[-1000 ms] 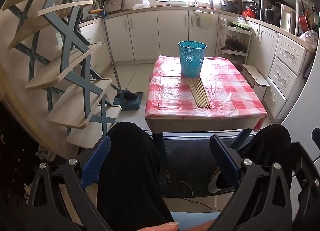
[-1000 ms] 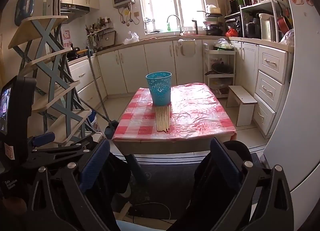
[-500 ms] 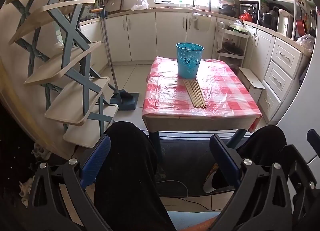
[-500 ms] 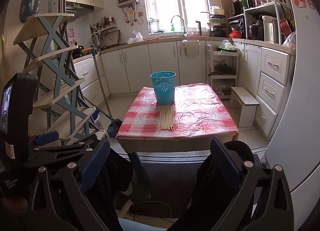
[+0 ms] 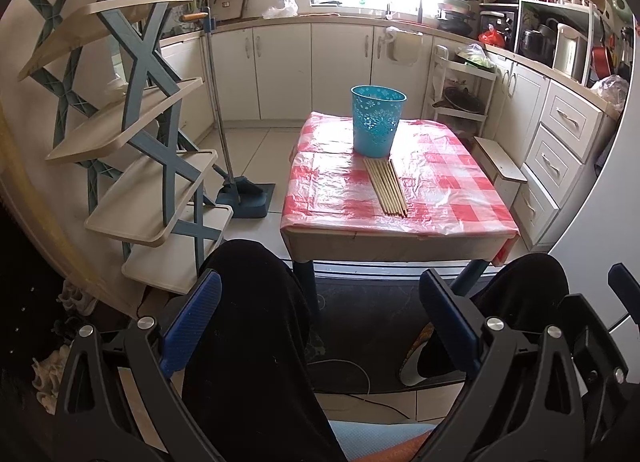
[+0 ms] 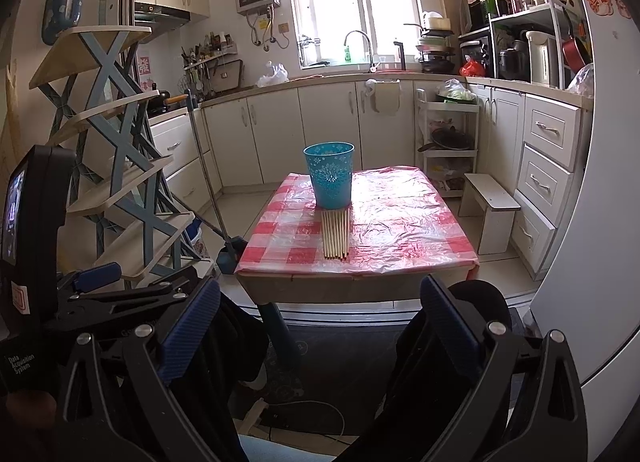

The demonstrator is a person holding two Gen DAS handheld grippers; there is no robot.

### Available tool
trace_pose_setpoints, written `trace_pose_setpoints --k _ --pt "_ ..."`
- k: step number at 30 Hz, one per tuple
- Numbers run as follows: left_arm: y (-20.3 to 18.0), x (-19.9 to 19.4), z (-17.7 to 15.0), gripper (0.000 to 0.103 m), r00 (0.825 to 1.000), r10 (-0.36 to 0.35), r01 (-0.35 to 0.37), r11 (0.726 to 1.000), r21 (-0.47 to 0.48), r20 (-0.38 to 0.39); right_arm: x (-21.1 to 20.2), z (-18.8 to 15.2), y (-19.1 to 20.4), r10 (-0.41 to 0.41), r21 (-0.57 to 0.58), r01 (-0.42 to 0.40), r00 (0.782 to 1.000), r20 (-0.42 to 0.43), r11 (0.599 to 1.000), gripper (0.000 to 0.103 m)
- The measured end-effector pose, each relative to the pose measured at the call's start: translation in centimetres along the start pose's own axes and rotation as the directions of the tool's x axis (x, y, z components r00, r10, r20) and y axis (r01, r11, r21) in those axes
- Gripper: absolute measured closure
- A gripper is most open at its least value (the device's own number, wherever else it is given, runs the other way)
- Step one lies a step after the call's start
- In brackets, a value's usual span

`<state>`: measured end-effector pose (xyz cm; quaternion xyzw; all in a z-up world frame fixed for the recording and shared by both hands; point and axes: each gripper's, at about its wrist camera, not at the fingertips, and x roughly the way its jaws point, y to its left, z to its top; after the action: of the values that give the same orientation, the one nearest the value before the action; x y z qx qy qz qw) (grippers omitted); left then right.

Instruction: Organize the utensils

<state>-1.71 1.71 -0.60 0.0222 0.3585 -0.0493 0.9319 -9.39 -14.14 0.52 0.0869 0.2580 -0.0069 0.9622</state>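
Note:
A row of several wooden chopsticks [image 5: 386, 185] [image 6: 336, 234] lies on the red-checked table [image 5: 448, 189] [image 6: 404, 229], just in front of an upright teal perforated cup [image 5: 377, 120] [image 6: 329, 174]. My left gripper [image 5: 320, 302] hangs open well short of the table, above a person's black-clad knees [image 5: 256, 302]. My right gripper [image 6: 320, 310] is open too, held back from the table's near edge with nothing between its fingers. The left gripper's body [image 6: 132, 286] shows at the lower left of the right wrist view.
A blue-and-cream tiered shelf rack [image 5: 132, 133] [image 6: 116, 165] stands left of the table, with a broom and dustpan [image 5: 240, 193] beside it. A small white stool [image 6: 488, 205] and drawer cabinets [image 6: 548, 177] are on the right. Cables [image 6: 300, 414] lie on the dark floor mat.
Both grippers have risen and tilted a little, so the table sits slightly lower and farther in view. Jaws stay open; chopsticks and cup have not moved.

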Motion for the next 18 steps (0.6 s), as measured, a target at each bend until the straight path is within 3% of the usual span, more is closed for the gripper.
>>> trace_pose_setpoints --k 18 --pt "0.16 -0.23 -0.07 0.008 1.000 0.001 -0.001 1.000 -0.004 0.010 -0.19 -0.03 0.54 0.002 0.000 -0.002 1.000 0.006 1.000 0.007"
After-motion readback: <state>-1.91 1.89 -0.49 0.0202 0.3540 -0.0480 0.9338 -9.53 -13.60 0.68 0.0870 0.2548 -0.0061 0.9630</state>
